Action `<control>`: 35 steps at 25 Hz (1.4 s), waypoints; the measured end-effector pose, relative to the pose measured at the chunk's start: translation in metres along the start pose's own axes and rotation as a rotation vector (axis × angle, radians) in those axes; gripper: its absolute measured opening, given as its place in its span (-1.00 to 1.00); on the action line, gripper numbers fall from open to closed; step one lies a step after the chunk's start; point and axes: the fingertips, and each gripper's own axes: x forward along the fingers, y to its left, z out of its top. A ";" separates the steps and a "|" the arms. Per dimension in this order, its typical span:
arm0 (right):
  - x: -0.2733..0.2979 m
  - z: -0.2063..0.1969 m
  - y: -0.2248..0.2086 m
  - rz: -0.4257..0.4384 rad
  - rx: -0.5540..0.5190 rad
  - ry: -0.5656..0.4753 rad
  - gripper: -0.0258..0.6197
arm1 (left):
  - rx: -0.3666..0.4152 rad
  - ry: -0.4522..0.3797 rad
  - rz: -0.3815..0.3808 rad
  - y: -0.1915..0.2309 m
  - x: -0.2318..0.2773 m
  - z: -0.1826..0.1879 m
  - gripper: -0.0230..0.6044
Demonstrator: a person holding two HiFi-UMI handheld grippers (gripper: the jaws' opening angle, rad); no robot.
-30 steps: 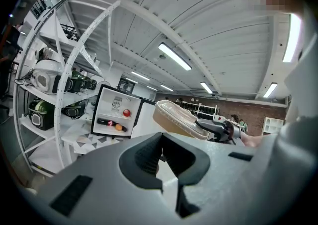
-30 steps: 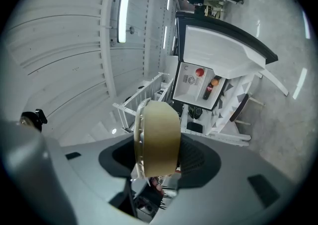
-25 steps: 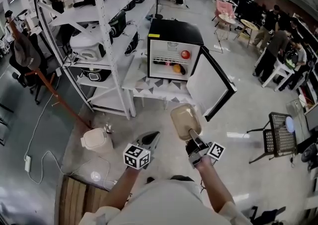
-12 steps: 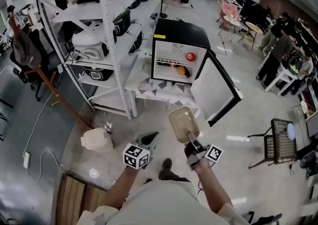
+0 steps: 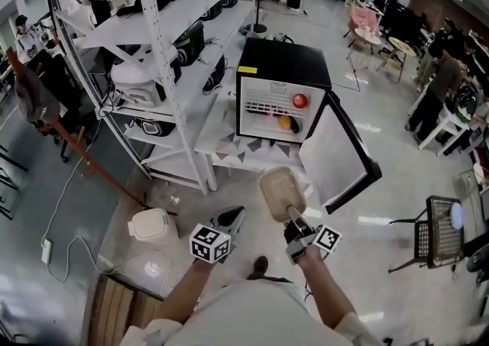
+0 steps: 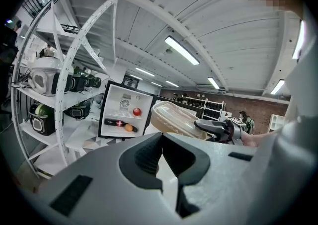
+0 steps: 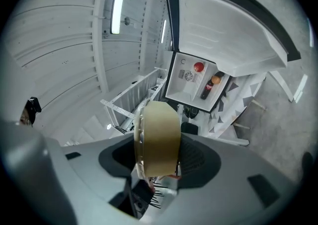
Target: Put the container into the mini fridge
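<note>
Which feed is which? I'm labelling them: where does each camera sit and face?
Head view: on the person's head, facing steeply down at the open black mini fridge; shows both forearms, left gripper, right gripper.
Left gripper view: on the left gripper, looking along its shut, empty jaws toward the fridge.
Right gripper view: on the right gripper, looking along jaws clamped on the tan lidded plastic container, fridge beyond.
Shared: all three show the fridge's open interior.

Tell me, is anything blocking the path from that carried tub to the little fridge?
Nothing visible does. The container, held in the right gripper, faces the mini fridge, whose door stands open to the right.
</note>
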 end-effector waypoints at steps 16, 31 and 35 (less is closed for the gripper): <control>0.061 0.089 -0.053 0.007 -0.022 0.111 -0.23 | 0.051 0.044 0.059 0.025 0.100 0.027 -0.91; 0.080 0.117 -0.080 -0.018 0.033 0.108 -0.23 | 0.017 0.050 0.075 0.041 0.136 0.026 -0.92; 0.093 0.125 -0.087 -0.019 0.035 0.089 -0.23 | 0.015 0.051 0.049 0.055 0.151 0.029 -0.92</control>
